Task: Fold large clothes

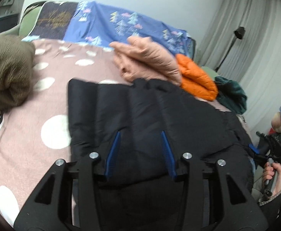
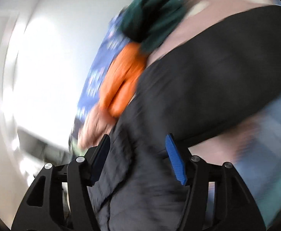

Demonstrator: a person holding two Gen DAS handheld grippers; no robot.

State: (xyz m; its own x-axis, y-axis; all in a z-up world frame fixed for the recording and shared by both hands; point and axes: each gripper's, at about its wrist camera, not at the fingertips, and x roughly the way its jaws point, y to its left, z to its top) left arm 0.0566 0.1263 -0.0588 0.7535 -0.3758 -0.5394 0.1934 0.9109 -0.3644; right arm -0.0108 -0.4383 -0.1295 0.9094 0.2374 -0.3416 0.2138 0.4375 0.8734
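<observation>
Black jacket (image 1: 140, 111) spread flat on the bed (image 1: 25, 154), lying across the pink dotted sheet, quilted panels facing up. Left gripper (image 1: 139, 140) above the jacket's near part, blue-padded fingers (image 1: 112, 154) spread apart with nothing between them but the fabric beneath; contact with the cloth impossible to tell. Right gripper (image 2: 138, 154) tilted, heavily blurred view, fingers (image 2: 176, 163) likewise parted, black jacket (image 2: 207, 77) filling the gap between and beyond them; whether the cloth is inside the gap or merely behind it, impossible to tell. In the left view, right gripper at the far right edge, held in a hand (image 1: 273, 177) just off the jacket's side.

Beyond the jacket: peach garment (image 1: 150, 57) folded, touching the jacket's far edge; orange jacket (image 1: 196, 77) folded just beside it; dark green garment (image 1: 232, 94) bunched near the bed's edge. Brown garment (image 1: 5, 67) on the left of the bed, well apart from the jacket. Blue patterned quilt (image 1: 121, 21) at the bed's far end. Curtain (image 1: 256, 28) and a lamp (image 1: 238, 32) past the bed.
</observation>
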